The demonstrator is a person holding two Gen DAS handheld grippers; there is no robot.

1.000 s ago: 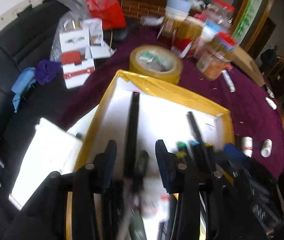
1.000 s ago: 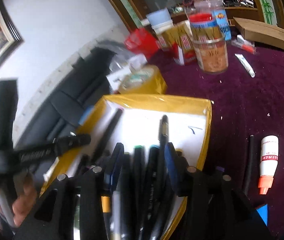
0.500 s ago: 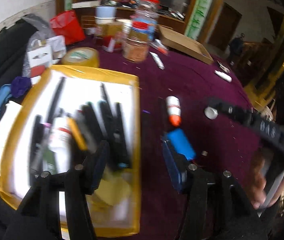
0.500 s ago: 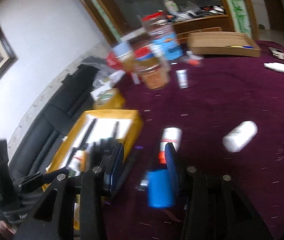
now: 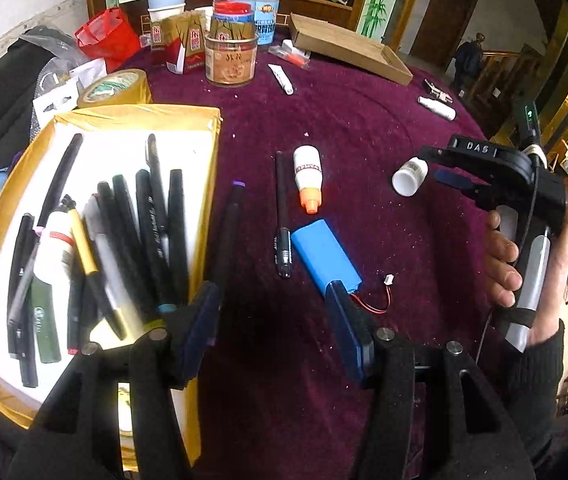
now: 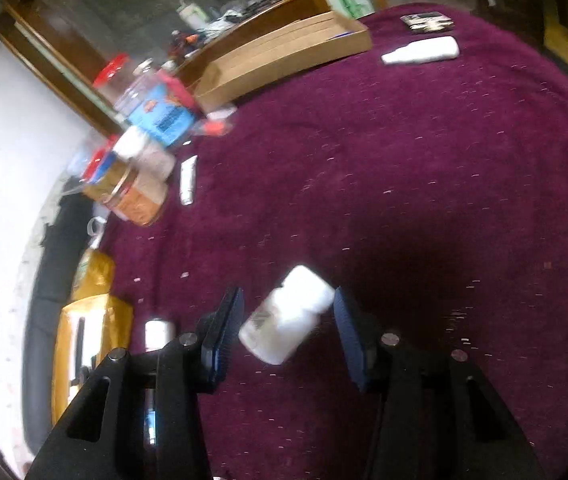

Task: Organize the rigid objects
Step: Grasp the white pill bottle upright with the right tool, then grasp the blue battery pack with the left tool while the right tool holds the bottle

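Observation:
A yellow-rimmed white tray at the left holds several pens and a white tube. On the purple cloth lie a purple-capped pen, a black pen, an orange-capped white bottle and a blue battery pack. My left gripper hangs open over the cloth just right of the tray, with nothing between its pads. My right gripper straddles a small white bottle that lies on the cloth. Its jaws are opening and the pads stand clear of the bottle. A hand holds that gripper at the right.
A tape roll, jars, red and gold packets and a red bag crowd the far left. A flat cardboard box, a white tube and another white bottle lie farther out.
Both grippers swung right, from over the tray of pens out onto the cloth. The right one now has the small white bottle between its jaws. The left jaws stand wider.

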